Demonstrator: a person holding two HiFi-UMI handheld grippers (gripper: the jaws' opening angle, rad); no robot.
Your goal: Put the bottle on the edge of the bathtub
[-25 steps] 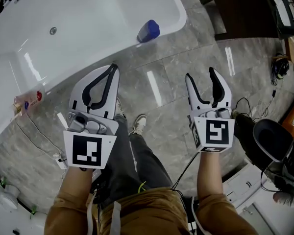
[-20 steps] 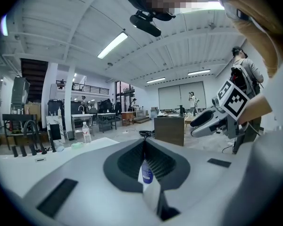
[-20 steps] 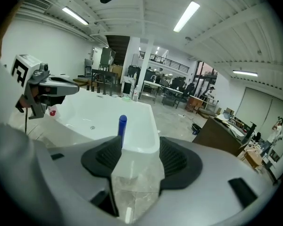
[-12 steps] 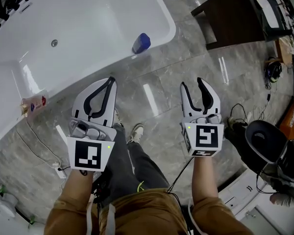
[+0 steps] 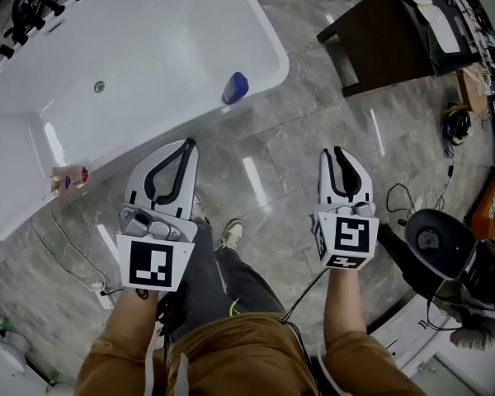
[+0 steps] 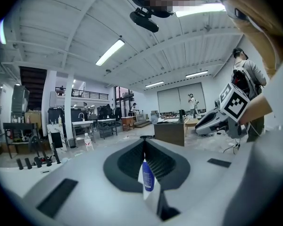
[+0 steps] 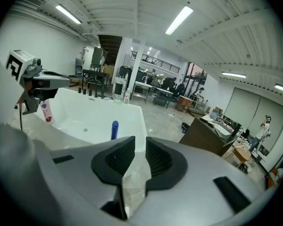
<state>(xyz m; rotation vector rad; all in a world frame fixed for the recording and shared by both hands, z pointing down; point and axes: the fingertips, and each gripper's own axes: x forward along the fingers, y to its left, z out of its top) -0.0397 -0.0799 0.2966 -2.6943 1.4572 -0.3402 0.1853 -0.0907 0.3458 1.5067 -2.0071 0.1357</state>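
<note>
The blue bottle [image 5: 235, 87] stands on the near rim of the white bathtub [image 5: 148, 40]. In the right gripper view, the bottle [image 7: 114, 130] shows upright just beyond the jaws. Both grippers hang over the grey floor, well short of the tub. My left gripper [image 5: 185, 144] is shut with nothing in it; through its jaws the bottle [image 6: 147, 175] shows far off. My right gripper [image 5: 338, 152] has just been closing. A narrow gap remains between its jaws, with nothing in it.
A small bottle with a red label [image 5: 71, 176] sits on the tub's left rim. Black tap fittings [image 5: 33, 7] stand at the far side. A dark wooden table [image 5: 388, 31] is at the upper right, a black stool [image 5: 433, 239] and cables at the right. My shoe [image 5: 229, 233] is below.
The right gripper's jaws went from wide apart to nearly together. Both grippers rose away from the floor, and the tub and bottle now look smaller and farther off.
</note>
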